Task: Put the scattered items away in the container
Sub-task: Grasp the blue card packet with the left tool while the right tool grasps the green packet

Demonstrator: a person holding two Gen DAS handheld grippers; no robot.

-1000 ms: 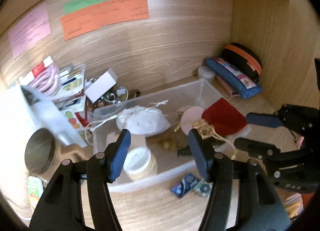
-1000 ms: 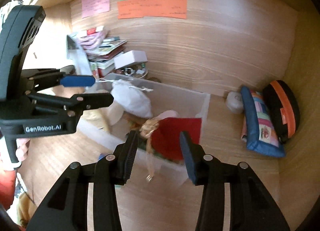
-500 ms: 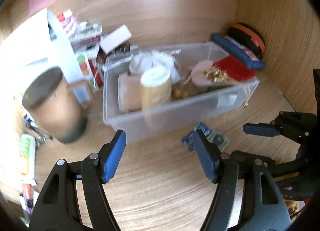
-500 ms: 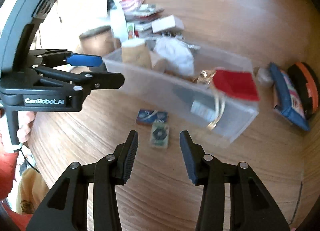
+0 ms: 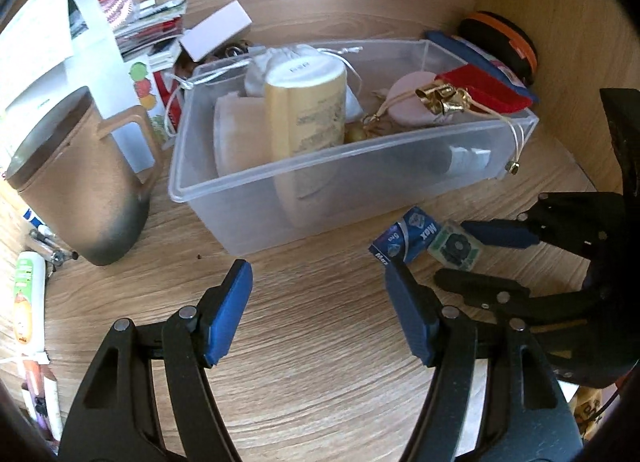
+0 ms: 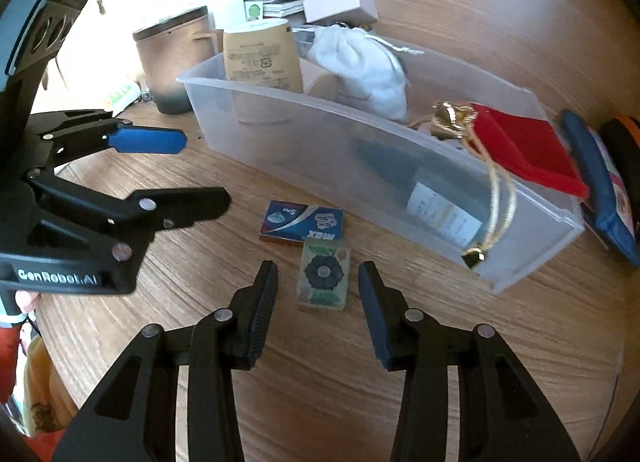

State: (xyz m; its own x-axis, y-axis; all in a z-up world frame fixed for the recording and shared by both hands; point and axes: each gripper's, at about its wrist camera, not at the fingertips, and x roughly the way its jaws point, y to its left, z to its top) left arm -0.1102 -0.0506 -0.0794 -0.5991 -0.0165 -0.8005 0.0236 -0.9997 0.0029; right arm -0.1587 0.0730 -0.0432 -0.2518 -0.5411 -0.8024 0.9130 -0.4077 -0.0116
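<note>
A clear plastic container (image 5: 280, 197) (image 6: 328, 121) holds a tan tube (image 5: 306, 109), a white drawstring pouch (image 6: 360, 61), a pink disc and a red pouch (image 6: 520, 149) with gold cord hanging over the rim. On the desk in front lie a blue packet (image 6: 302, 221) (image 5: 404, 240) and a small green packet (image 6: 323, 276) (image 5: 454, 248). My right gripper (image 6: 318, 286) is open, low over the desk, its fingers either side of the green packet. My left gripper (image 5: 320, 286) is open and empty, left of the packets.
A brown mug (image 5: 80, 185) stands left of the container, with a stack of booklets and a white box (image 5: 216, 29) behind. A blue pencil case (image 6: 604, 181) and a black-orange case (image 5: 500, 41) lie right. Pens and a tube (image 5: 24, 302) lie far left.
Both grippers have pulled back from the container and dropped toward the desk. The right gripper has come close over the green packet. Both stay open.
</note>
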